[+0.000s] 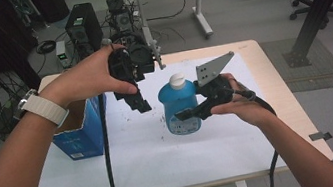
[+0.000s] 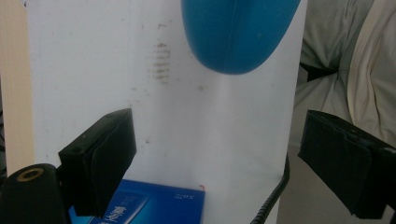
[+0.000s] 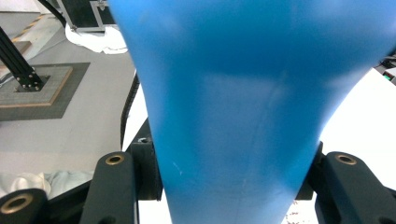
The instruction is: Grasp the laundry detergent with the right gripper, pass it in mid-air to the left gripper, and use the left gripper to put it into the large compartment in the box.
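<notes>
**Blue bottle clamped in the right claw above the white sheet**

While the left claw hangs with its jaws spread wide and nothing between them, the right claw is closed on the blue bottle and grips it across its lower body. The bottle stands upright near the middle of the surface, over a white sheet that covers most of the top; whether its base touches the sheet I cannot tell. It is a translucent blue plastic bottle with a rounded shoulder, a white cap on a short neck, and a pale label on its front. In the right gripper view its smooth blue body narrows down between the two black jaws, which press it on both sides. In the left gripper view the rounded blue end of the bottle shows ahead of the open jaws, well apart from them, above faint brown smudges on the sheet. The left hand holds its claw up just beside the bottle's cap side, jaws pointing down. A blue cardboard box with its top open stands at the left edge of the sheet. The right hand holds its claw from the bottle's right, under a grey three-cornered plate.
</notes>
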`<state>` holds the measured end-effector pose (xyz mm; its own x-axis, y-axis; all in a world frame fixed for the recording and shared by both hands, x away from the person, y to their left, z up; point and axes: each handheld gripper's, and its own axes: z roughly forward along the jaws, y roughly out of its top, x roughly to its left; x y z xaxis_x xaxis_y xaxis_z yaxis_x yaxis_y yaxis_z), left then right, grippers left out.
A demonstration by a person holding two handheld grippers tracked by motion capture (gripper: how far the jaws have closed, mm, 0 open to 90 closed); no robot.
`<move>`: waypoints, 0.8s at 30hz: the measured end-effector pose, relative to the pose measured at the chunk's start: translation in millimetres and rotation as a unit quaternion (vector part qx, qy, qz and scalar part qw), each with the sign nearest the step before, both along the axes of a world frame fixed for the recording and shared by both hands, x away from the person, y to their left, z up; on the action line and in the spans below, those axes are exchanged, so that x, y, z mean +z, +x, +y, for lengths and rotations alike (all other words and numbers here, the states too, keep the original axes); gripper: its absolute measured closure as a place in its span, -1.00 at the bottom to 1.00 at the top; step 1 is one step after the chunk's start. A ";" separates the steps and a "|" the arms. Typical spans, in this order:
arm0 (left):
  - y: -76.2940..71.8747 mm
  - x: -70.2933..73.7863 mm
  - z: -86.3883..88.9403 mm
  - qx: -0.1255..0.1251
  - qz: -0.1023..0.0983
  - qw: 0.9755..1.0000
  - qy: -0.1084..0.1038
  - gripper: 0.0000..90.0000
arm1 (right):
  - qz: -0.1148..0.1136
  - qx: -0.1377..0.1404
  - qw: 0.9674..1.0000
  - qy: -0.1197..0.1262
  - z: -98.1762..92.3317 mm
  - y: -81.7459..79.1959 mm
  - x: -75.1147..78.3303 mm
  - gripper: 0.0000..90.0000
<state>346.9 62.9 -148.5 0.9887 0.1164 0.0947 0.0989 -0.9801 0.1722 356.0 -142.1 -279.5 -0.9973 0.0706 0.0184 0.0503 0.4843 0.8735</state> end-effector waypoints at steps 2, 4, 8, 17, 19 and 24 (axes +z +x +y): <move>-0.5 -0.1 -1.0 -0.002 0.001 1.000 -0.004 -0.75 | -0.001 0.002 1.000 -0.001 3.8 0.4 1.6 -0.01; -1.1 0.1 -2.1 -0.003 0.002 1.000 -0.002 -0.75 | -0.005 0.005 1.000 -0.002 7.0 0.8 2.9 -0.01; -2.6 0.3 -3.3 -0.005 0.004 1.000 -0.005 -0.75 | -0.008 0.011 1.000 -0.002 11.8 1.2 5.1 -0.01; -5.8 1.7 -4.5 -0.012 0.009 1.000 -0.007 -0.75 | -0.019 0.035 0.999 -0.005 27.8 0.1 12.8 -0.01; -6.1 1.7 -4.6 -0.013 0.010 1.000 -0.008 -0.76 | -0.020 0.037 0.999 -0.005 29.5 0.1 13.2 -0.01; -5.6 1.4 -4.7 -0.015 0.009 1.000 -0.009 -0.76 | -0.021 0.044 0.999 -0.004 37.7 0.0 14.2 -0.01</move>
<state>341.3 58.1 -147.1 0.9933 0.0890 0.0742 0.0737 -0.9795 0.1874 356.0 -104.5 -265.3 -0.9996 -0.0170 -0.0229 -0.0283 0.4918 0.8703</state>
